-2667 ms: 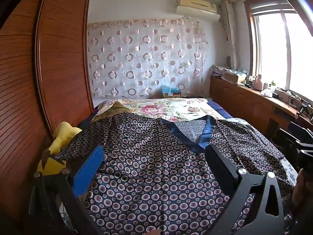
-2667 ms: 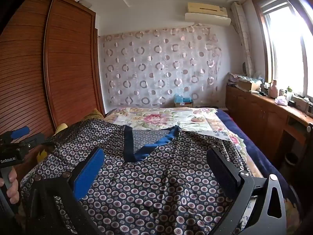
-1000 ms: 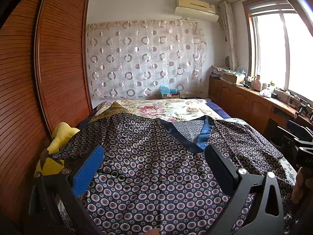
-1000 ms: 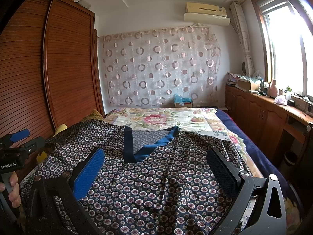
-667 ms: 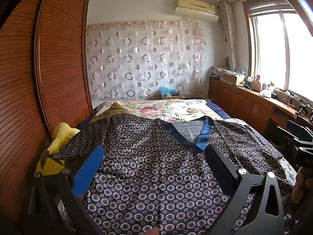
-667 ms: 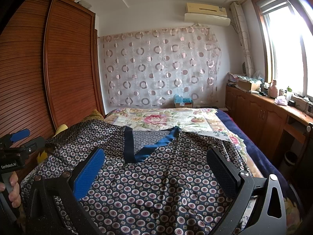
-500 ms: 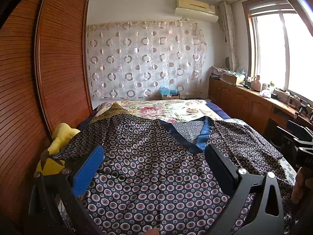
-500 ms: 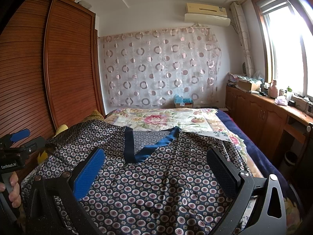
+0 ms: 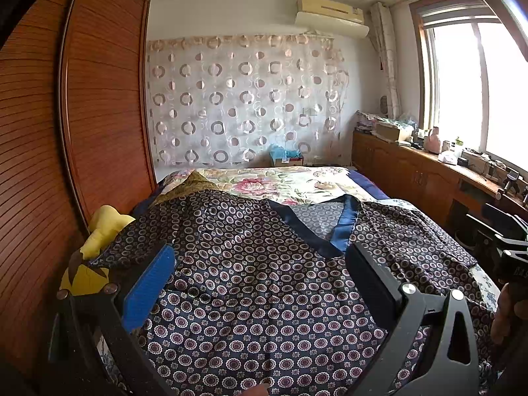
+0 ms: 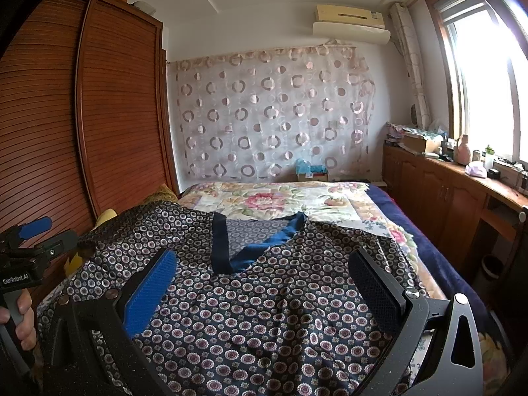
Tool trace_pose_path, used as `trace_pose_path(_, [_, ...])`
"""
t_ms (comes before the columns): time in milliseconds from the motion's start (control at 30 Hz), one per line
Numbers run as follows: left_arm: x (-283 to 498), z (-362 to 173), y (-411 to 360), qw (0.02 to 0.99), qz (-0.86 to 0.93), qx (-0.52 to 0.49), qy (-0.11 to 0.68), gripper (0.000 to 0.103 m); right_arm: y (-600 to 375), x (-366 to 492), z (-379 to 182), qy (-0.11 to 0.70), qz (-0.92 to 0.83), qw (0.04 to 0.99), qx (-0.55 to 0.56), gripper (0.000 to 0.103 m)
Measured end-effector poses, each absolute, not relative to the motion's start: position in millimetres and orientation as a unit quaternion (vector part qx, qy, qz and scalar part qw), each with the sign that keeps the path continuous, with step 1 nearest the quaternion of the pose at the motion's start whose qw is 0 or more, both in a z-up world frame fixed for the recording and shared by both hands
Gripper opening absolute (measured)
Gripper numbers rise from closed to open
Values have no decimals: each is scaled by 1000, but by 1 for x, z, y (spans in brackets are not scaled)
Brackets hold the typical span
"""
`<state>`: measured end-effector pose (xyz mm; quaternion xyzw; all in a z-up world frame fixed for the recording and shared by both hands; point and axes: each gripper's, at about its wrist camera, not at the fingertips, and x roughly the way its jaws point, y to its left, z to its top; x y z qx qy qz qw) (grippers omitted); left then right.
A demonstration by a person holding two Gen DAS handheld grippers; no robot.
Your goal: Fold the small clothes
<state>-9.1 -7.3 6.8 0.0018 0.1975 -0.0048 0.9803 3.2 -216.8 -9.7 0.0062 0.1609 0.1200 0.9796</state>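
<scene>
A dark navy garment (image 9: 250,264) with a small circle print and a blue V-neck band (image 9: 345,227) lies spread flat on the bed, neck away from me. It also shows in the right wrist view (image 10: 264,297). My left gripper (image 9: 260,283) is open and empty, held over the garment's lower left part. My right gripper (image 10: 264,287) is open and empty over its lower right part. The left gripper also shows at the left edge of the right wrist view (image 10: 36,234).
The bed carries a floral cover (image 9: 283,181) beyond the garment. A yellow cushion (image 9: 102,227) sits at the left by the wooden wardrobe (image 9: 99,115). A wooden cabinet (image 9: 429,178) with clutter runs under the window on the right.
Almost nothing has changed. Both grippers stay open over the garment, with only a slight shift of the left view.
</scene>
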Motion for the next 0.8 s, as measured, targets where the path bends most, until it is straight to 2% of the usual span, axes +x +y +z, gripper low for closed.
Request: trace_pose_path(800, [8,-37,34,966,-1,-11,259,103,-207,19,-23,203,171,964,-9,103])
